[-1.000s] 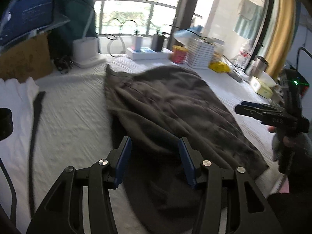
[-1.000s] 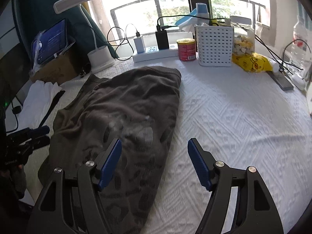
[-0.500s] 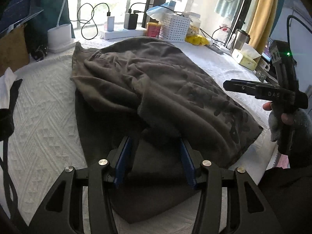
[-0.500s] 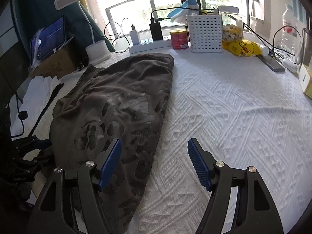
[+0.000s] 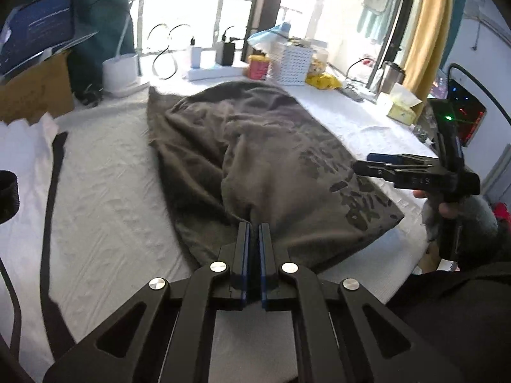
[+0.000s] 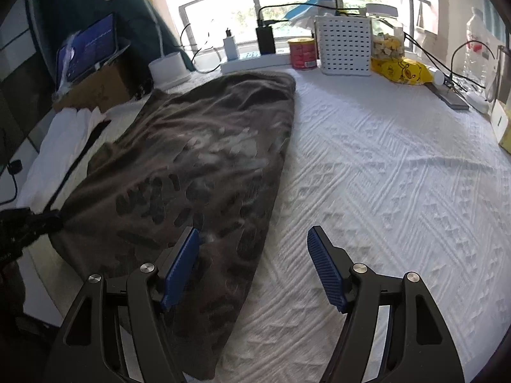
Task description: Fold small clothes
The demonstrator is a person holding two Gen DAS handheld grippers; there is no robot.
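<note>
A dark grey-brown garment (image 5: 265, 159) lies spread on a white textured bedspread (image 6: 399, 191), its near end running under the gripper frames and out of both views. The dark print across its front cannot be read as words from either camera; motion blur smears the cloth in the right wrist view. White letters on the side of the right gripper (image 5: 380, 162), seen from the left wrist camera, are too small to make out. The lit laptop screen (image 6: 91, 48) at the far left shows lines of text, likewise illegible, and the label on the red tin (image 6: 301, 53) by the window cannot be read. A yellow packet (image 6: 399, 70) beside the white perforated basket (image 6: 345, 46) carries a cartoon duck face.

The left gripper (image 5: 253, 226) has just closed, its blue pads nearly meeting on a pinched fold at the garment's near edge, the cloth puckering up just beyond the tips. The right gripper, held in a gloved hand (image 5: 460, 220), stands wide with nothing between its pads, poised over the garment's right edge where cloth meets bedspread. A folded white cloth (image 6: 64, 134) and a black strap (image 5: 52, 198) lie to the left of the garment.
</note>
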